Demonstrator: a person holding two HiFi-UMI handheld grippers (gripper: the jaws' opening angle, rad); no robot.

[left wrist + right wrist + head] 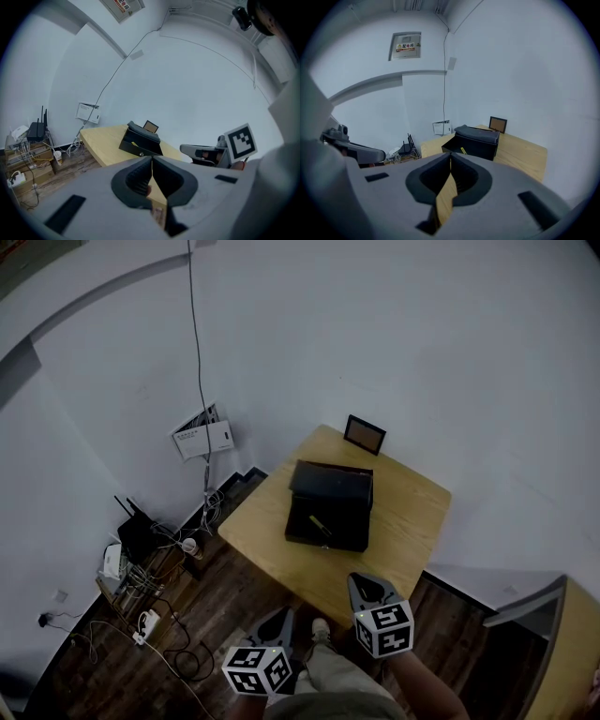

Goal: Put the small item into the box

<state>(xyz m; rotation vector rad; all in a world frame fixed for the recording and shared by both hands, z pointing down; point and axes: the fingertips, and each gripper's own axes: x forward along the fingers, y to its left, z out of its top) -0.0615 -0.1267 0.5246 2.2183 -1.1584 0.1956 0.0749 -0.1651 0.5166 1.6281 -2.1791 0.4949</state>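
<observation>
Black box [328,505] centre frame, lid up, small yellow item [319,524] inside. Left gripper [152,161], right gripper [450,161] clenched, empty, lower frame. Judged done: hold clear, avoid nudging box.

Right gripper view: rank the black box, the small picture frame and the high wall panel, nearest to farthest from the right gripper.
1. Black box: on the table, just ahead of the right gripper.
2. Picture frame: behind the box, at the table's far edge.
3. Wall panel: high on the left wall.
</observation>
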